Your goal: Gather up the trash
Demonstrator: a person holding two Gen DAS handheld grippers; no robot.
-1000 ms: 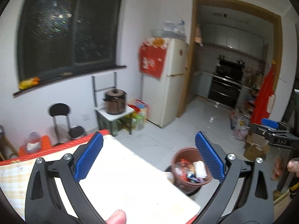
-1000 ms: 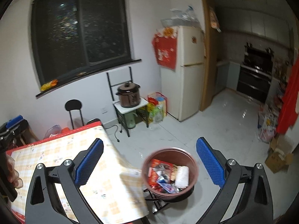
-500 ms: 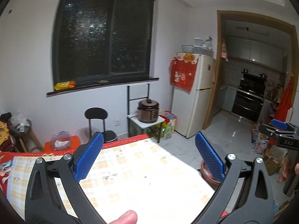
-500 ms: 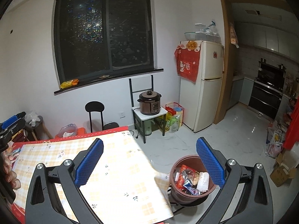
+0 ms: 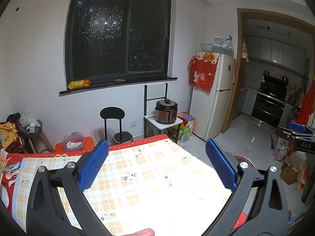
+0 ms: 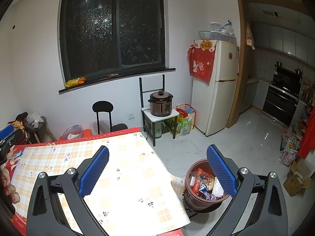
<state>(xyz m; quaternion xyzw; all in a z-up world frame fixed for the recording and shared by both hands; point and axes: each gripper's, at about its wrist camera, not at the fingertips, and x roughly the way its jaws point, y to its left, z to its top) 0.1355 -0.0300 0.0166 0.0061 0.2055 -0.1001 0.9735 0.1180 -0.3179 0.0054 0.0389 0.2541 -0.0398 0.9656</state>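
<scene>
Above the checked tablecloth [image 6: 126, 177], both grippers [image 5: 156, 167] [image 6: 157, 173] hang spread and empty; collecting looks finished, since the bin [image 6: 198, 194] holds wrappers.

Your room: white walls; dark window [image 6: 112, 29] with black sill; white tiled floor [image 6: 232, 137]; cream fridge [image 6: 218, 86] with red cloth; black chair [image 6: 103, 116]; small stand holding a brown cooker [image 6: 160, 103]; doorway to the kitchen [image 6: 275, 59]; checked counter [image 6: 126, 169].
</scene>
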